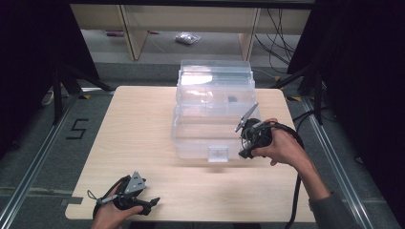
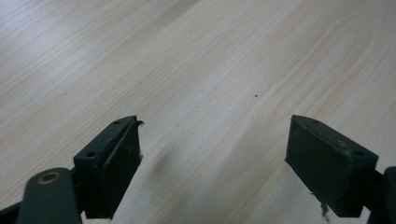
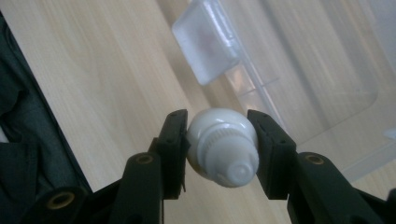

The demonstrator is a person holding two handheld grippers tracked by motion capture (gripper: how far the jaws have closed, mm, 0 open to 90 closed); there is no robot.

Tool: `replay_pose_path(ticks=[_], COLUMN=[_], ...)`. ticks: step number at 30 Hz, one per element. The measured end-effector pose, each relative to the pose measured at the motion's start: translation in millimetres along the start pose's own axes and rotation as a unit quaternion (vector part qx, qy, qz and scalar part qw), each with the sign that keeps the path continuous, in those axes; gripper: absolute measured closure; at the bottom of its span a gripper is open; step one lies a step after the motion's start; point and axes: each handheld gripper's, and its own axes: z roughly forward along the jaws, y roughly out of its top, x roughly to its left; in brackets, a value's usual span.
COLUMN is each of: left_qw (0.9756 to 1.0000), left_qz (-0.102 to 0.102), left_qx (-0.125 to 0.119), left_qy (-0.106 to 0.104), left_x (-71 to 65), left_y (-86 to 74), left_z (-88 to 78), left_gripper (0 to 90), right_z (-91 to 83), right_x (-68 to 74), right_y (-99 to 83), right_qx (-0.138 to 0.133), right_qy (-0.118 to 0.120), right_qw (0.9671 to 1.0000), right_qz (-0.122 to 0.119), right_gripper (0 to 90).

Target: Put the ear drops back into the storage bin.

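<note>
My right gripper (image 3: 222, 140) is clamped on a small white bottle (image 3: 223, 145), a pad pressing each side of it. Its ribbed cap points back at me between the jaws, the rounded, glossy body ahead of them. I judge the grip is taken across the body so the smooth plastic cannot roll out.

Just beyond the jaw tips, and a little below, lies the clear plastic storage box (image 1: 210, 129). Its frosted rectangular latch (image 3: 205, 42) hangs over the near wall. The walls are thin, see-through and rounded at the corners. From the high view its lid (image 1: 215, 81) stands open at the back. That, I take it, is why I hold the bottle above the box's near edge: ready to go inside.

My left gripper (image 2: 215, 163) stands wide with nothing between the jaws. Only the pale, fine-grained wooden table (image 2: 196, 60) stretches ahead of its matte black pads. It rests there idle, I judge, well apart from the box.
</note>
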Motion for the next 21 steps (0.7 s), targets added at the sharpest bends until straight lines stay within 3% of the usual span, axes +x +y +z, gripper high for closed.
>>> replay_pose_path(ticks=[2,3,8,21], left_qw=[1.0,1.0,1.0,1.0], left_qz=[0.001,-0.001,0.0,0.002], left_qx=[0.002,0.0,0.001,0.002], left_qy=[0.001,0.001,0.001,-0.002], left_x=[0.4,0.2,0.6,0.7], left_y=[-0.2,-0.2,-0.1,0.1], left_z=[0.0,0.1,-0.2,-0.5], left_gripper=[17.3,17.3,17.3,17.3], right_z=[-1.3,-3.0,-5.9,10.0], right_x=[-6.7,-6.4,-21.3,-61.5], right_y=[2.3,3.3,8.8,15.2], right_qx=[-0.003,0.004,0.005,0.022], right_qy=[0.001,0.001,-0.005,-0.013], right_qw=[0.9999,0.9999,0.9999,0.9976], right_qz=[-0.012,0.011,0.011,0.065], right_gripper=[60.1,60.1,60.1,60.1])
